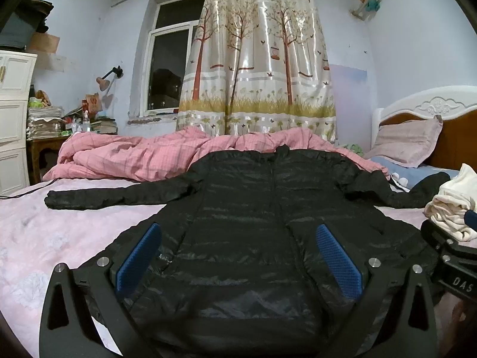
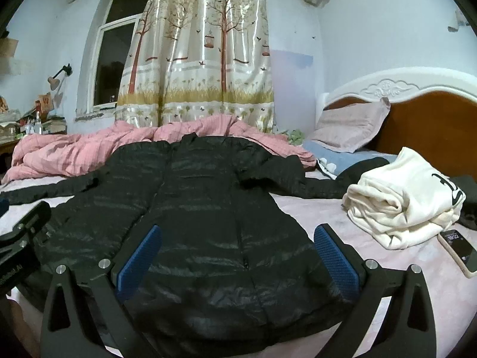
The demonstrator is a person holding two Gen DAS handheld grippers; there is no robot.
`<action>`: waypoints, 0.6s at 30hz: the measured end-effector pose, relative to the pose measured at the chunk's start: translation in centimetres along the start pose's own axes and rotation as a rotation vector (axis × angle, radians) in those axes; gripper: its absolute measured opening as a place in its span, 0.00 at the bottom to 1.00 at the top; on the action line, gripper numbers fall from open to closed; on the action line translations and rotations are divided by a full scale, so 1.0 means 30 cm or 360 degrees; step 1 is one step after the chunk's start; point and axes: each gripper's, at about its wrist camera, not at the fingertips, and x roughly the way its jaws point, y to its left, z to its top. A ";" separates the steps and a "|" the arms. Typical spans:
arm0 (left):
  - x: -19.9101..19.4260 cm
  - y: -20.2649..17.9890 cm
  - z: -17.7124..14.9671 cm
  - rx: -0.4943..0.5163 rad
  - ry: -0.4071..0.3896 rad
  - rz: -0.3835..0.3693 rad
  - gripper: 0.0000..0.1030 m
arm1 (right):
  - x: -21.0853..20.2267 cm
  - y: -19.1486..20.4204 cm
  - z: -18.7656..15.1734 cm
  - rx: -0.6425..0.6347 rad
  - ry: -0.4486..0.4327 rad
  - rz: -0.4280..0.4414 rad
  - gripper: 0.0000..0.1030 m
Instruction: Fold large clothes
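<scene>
Black jacket [image 1: 268, 208] flat on bed | left gripper [image 1: 238, 256], right gripper [image 2: 238, 256] above hem | both wide open, empty

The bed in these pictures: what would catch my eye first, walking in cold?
A long black puffer coat lies spread flat in the middle of the bed, sleeves out to both sides, with a rumpled pink quilt bunched behind it. To its right sits a folded cream sweatshirt with a phone beside it. Behind everything hangs a shiny tree-print curtain, half covering a dark window.
</scene>
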 end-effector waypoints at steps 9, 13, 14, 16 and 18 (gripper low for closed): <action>-0.004 -0.054 -0.008 0.0126 -0.0022 0.0007 1.00 | 0.020 -0.019 -0.007 0.0043 0.0040 0.0057 1.00; 0.004 -0.043 -0.006 0.0102 0.0003 0.0010 1.00 | 0.022 -0.018 -0.011 0.0044 0.0045 0.0061 1.00; 0.003 -0.042 -0.007 0.0097 0.0004 0.0010 1.00 | 0.024 -0.018 -0.012 0.0041 0.0046 0.0058 1.00; 0.003 -0.039 -0.006 0.0092 0.0007 0.0009 1.00 | 0.024 -0.017 -0.011 0.0038 0.0045 0.0047 1.00; 0.002 -0.036 -0.005 0.0095 0.0004 0.0009 1.00 | 0.026 -0.014 -0.015 0.0035 0.0047 0.0035 1.00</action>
